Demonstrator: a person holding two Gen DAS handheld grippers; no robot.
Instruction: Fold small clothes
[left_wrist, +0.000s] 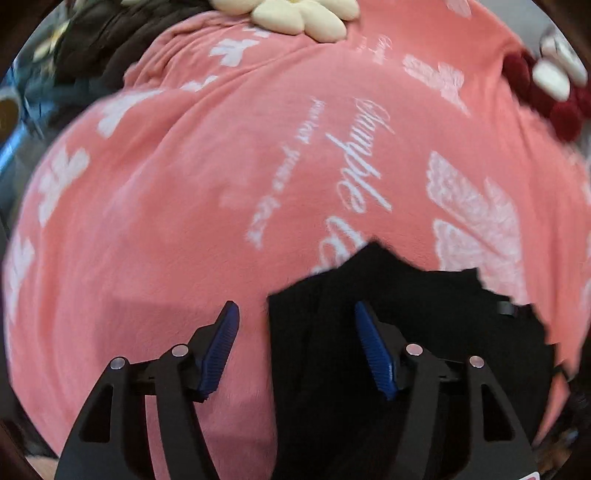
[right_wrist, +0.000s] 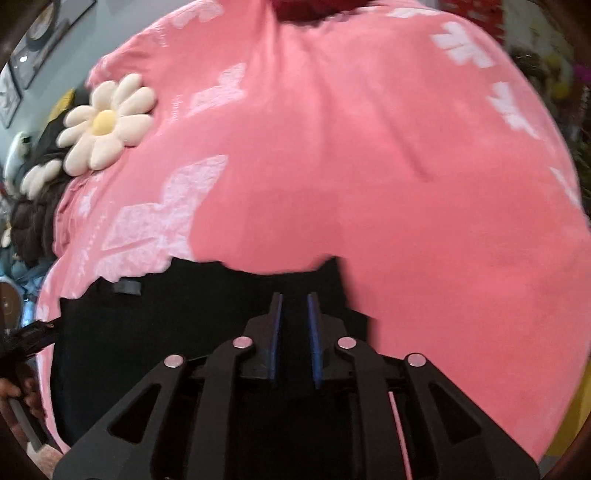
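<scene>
A small black garment (left_wrist: 406, 332) lies on a pink blanket (left_wrist: 221, 203) with white prints. My left gripper (left_wrist: 295, 314) is open; its left finger is over the blanket and its right finger is over the garment's left part. In the right wrist view the black garment (right_wrist: 166, 332) lies low in the frame on the pink blanket (right_wrist: 369, 166). My right gripper (right_wrist: 295, 299) has its jaws nearly closed with black cloth between the blue pads, at the garment's right side.
A cream daisy-shaped cushion (left_wrist: 303, 14) lies at the blanket's far edge, also in the right wrist view (right_wrist: 103, 122). A dark red and white cushion (left_wrist: 543, 85) sits far right. A dark brown throw (left_wrist: 99, 40) lies far left.
</scene>
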